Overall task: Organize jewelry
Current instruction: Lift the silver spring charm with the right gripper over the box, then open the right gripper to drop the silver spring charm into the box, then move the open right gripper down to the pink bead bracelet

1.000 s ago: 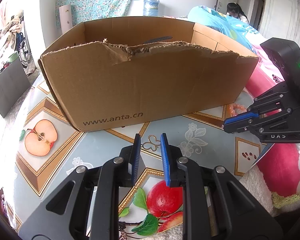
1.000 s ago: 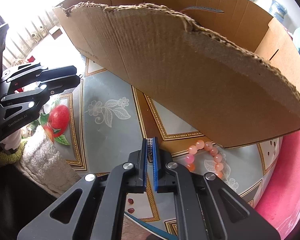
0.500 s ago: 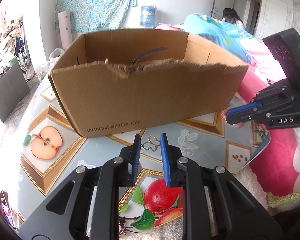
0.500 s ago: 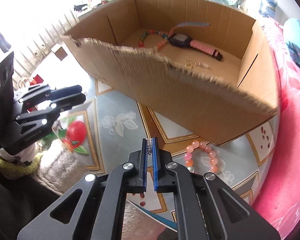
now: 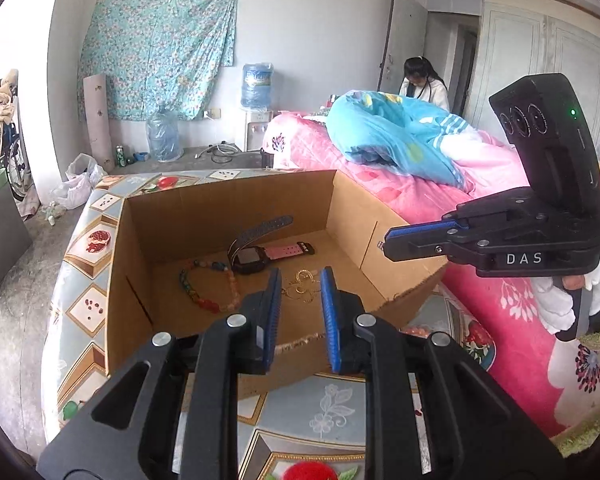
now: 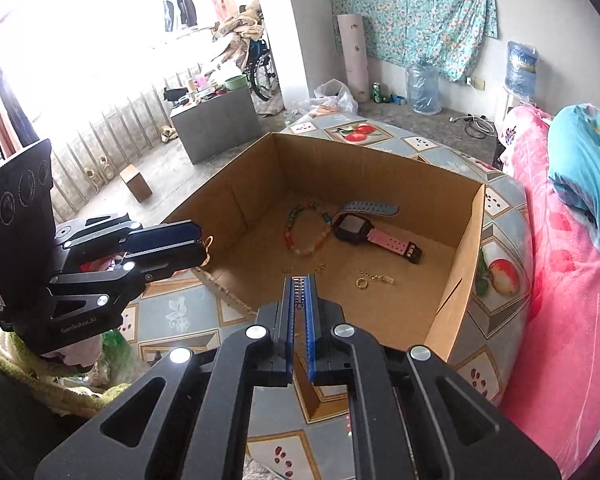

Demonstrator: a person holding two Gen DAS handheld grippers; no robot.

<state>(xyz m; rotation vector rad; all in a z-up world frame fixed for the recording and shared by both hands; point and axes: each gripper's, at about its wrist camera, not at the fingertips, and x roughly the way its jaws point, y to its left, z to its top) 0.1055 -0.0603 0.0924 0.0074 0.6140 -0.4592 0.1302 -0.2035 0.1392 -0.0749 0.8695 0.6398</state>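
Observation:
An open cardboard box (image 5: 228, 196) (image 6: 466, 248) stands on the table. In it lie a multicoloured bead bracelet (image 6: 304, 232) (image 5: 208, 284), a watch (image 6: 356, 228) (image 5: 256, 256) with pink and grey straps, and a gold ring on a short chain (image 6: 374, 279). My left gripper (image 5: 300, 276) (image 6: 200, 246) hovers above the box's near wall, shut on a curly gold earring (image 5: 300, 286). My right gripper (image 6: 299, 280) (image 5: 384, 240) hangs over the near right part of the box, shut on a small silvery ribbed piece (image 6: 298, 285). A pink bead bracelet (image 5: 416, 330) peeks out beside the box's near corner.
The table wears a fruit-patterned cloth (image 6: 180, 312). A pink bed (image 5: 420, 200) with a blue quilt borders the table's right side, and a person (image 5: 420, 80) sits behind it. Water bottles (image 5: 162, 136) and a grey cabinet (image 6: 216, 120) stand on the floor beyond.
Both grippers have risen from table height to above the box rim. The views now look down into the box and its contents show. Both grips are unchanged.

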